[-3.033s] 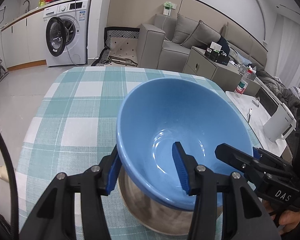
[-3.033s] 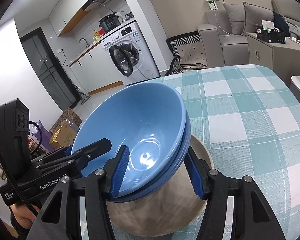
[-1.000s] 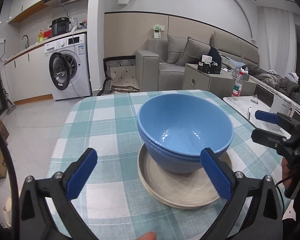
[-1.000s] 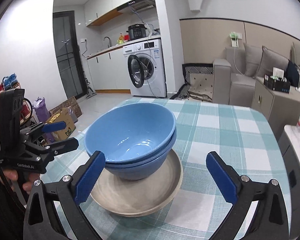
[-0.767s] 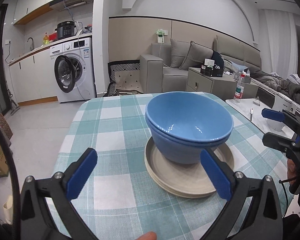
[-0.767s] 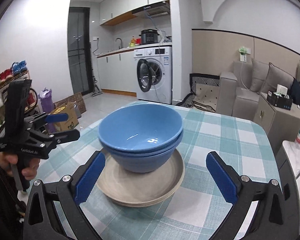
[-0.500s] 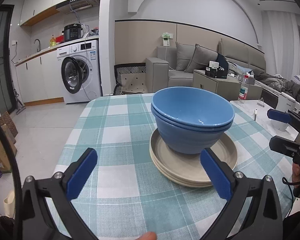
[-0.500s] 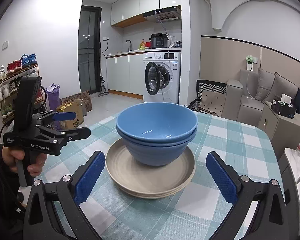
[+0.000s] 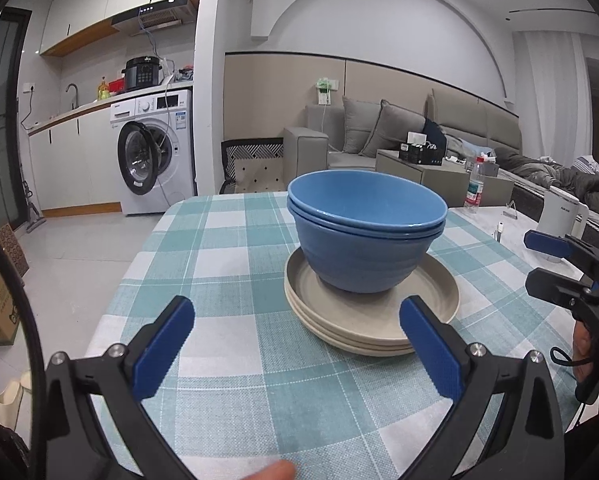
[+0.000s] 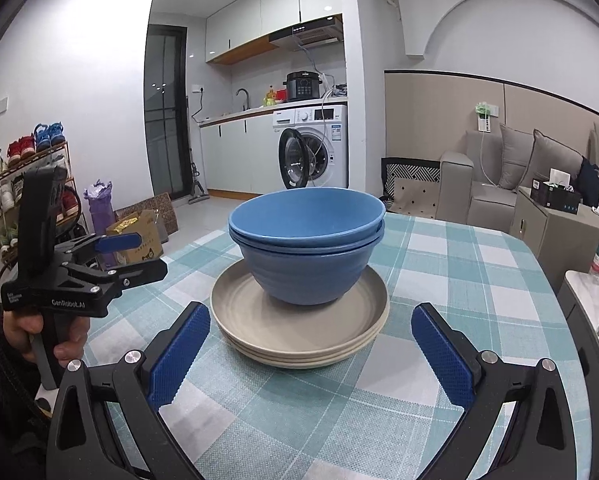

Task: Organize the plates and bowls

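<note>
Nesting blue bowls (image 9: pixel 366 236) on plates (image 9: pixel 373 312) ahead of both spread, empty jaws look rigid, slippery, breakable; pinch rims.

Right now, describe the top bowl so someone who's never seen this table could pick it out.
Start at the table with the teal-and-white checked cloth; on it sits a stack of beige plates. On the plates stand two nested blue bowls, and the top bowl is the inner one. Its rim sits higher than the lower bowl, and only its inside is open to view.
</note>
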The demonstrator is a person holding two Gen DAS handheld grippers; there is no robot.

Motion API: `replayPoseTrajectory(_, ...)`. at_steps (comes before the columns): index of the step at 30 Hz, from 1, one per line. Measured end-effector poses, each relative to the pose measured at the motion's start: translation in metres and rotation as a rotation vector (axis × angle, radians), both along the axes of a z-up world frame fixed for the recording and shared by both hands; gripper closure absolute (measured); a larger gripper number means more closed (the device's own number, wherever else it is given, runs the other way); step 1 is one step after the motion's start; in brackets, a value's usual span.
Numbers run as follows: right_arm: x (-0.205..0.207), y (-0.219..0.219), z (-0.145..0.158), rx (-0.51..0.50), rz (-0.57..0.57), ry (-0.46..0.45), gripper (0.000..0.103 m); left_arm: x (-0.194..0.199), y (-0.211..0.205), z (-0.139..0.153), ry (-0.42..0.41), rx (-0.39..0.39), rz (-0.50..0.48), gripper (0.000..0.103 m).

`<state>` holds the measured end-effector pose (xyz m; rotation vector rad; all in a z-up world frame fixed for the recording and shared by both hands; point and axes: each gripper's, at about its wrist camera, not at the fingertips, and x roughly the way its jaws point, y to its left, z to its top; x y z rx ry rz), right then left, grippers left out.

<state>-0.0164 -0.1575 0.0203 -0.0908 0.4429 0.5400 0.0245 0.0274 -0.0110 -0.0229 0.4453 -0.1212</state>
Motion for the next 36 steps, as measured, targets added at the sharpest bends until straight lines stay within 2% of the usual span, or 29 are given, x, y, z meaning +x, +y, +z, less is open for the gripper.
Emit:
replayPoseTrajectory(5,-0.006,-0.002,-0.003,0.018,-0.002,-0.014,0.0,-0.006,0.0,0.001,-0.051,-0.002,-0.001,0.0)
replayPoseTrajectory(10,-0.009,-0.001,-0.008,0.005,-0.006,-0.023,0.0,-0.005,0.002,-0.001,-0.058,-0.034,-0.013,0.0)
replayPoseTrajectory(36,-0.011,-0.003,-0.013,0.027,-0.001,-0.03,0.0,-0.009,-0.007,-0.007,-0.091,-0.007,-0.034,0.0)
